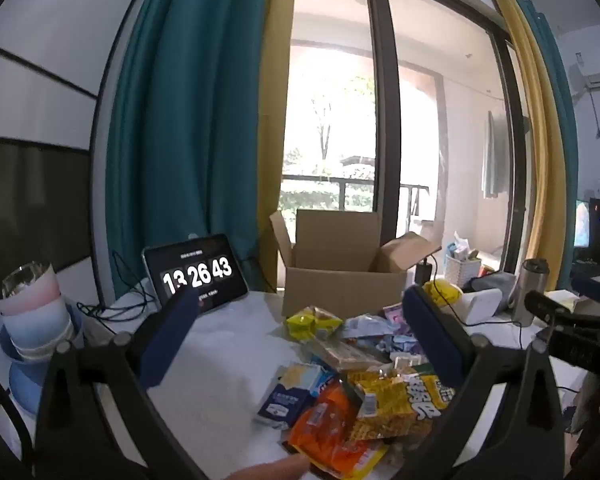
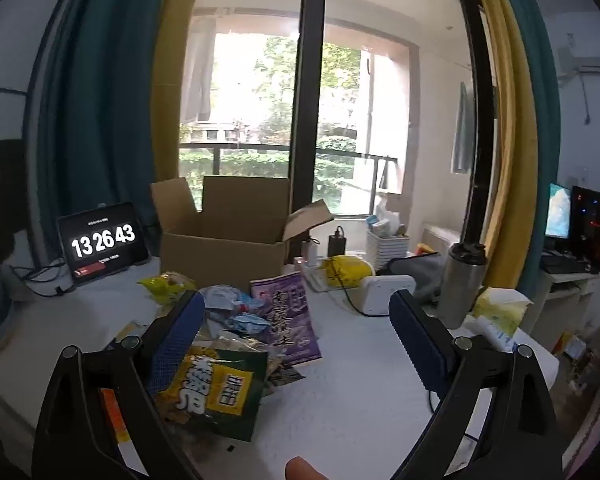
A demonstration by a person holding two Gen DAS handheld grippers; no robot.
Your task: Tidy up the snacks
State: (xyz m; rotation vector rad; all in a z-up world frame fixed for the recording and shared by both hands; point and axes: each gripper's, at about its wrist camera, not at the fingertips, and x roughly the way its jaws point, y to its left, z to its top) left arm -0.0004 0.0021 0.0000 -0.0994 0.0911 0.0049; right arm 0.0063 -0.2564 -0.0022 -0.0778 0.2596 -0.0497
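A pile of snack packets lies on the white table (image 1: pixel 228 344) in front of an open cardboard box (image 1: pixel 342 280). In the left wrist view I see an orange packet (image 1: pixel 332 432), a yellow-green bag (image 1: pixel 396 400), a blue-white box (image 1: pixel 288 392) and a small yellow packet (image 1: pixel 312 322). My left gripper (image 1: pixel 300 336) is open and empty above the pile. In the right wrist view the box (image 2: pixel 224 240) stands behind a purple packet (image 2: pixel 288 316), crumpled blue wrappers (image 2: pixel 236 308) and the yellow-green bag (image 2: pixel 216 388). My right gripper (image 2: pixel 296 332) is open and empty over them.
A tablet clock (image 1: pixel 198 274) stands at the back left with cables. Stacked bowls (image 1: pixel 36 320) sit at the left edge. A steel tumbler (image 2: pixel 462 280), white device (image 2: pixel 384 292), yellow bag (image 2: pixel 344 270) and white basket (image 2: pixel 388 244) crowd the right side.
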